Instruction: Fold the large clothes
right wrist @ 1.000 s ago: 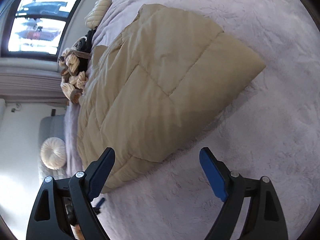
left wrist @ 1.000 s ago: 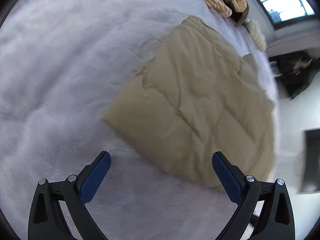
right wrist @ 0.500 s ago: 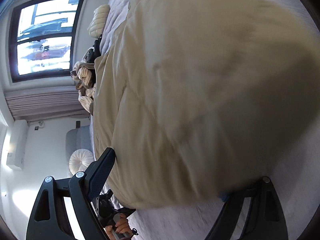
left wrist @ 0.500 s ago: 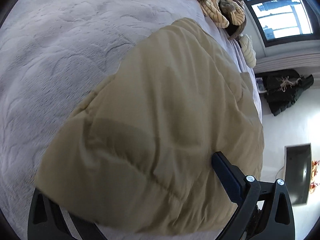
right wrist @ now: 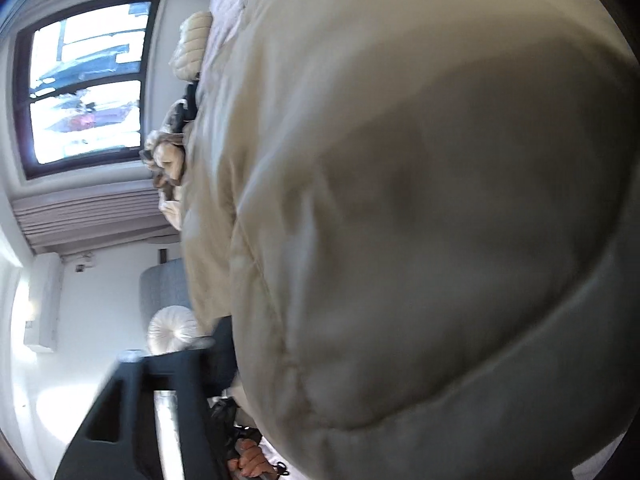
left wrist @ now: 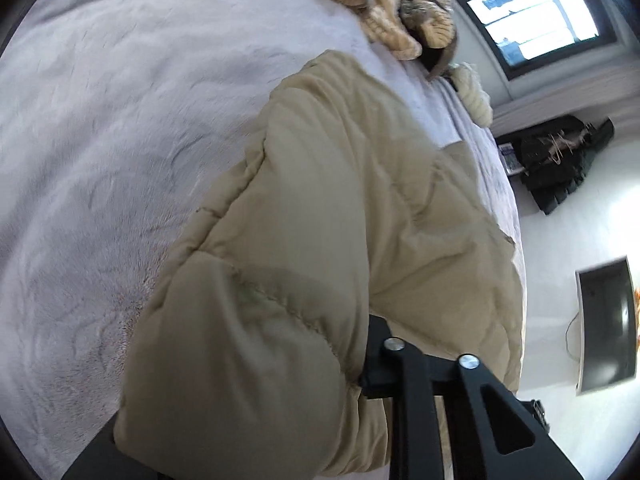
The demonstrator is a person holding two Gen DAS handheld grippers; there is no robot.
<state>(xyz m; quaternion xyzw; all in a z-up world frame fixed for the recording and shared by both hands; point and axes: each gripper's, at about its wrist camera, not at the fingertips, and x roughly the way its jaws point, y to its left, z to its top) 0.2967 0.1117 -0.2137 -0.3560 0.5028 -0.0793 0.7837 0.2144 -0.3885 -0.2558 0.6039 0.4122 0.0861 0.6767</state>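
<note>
A beige quilted puffer garment [left wrist: 328, 216] lies on a pale lilac fleece bed cover [left wrist: 100, 140]. My left gripper [left wrist: 320, 412] is shut on the garment's near corner; padded fabric bulges over the jaws and hides the left finger, and only the black right finger arm [left wrist: 404, 368] shows. In the right wrist view the same beige garment [right wrist: 420, 220] fills nearly the whole frame. My right gripper [right wrist: 320, 420] is shut on its other near corner; only the left finger arm [right wrist: 172, 372] shows, and the right one is buried in fabric.
A heap of tan knitted clothes [left wrist: 384, 12] and a cream cushion [left wrist: 474, 92] lie at the bed's far end under a window [left wrist: 532, 12]. A wall screen [left wrist: 608, 320] hangs to the right. A grey chair with a round white cushion [right wrist: 172, 328] stands left.
Both grippers came down onto the garment's near edge and closed from wide open. The padded fabric has risen up over the fingers in both views.
</note>
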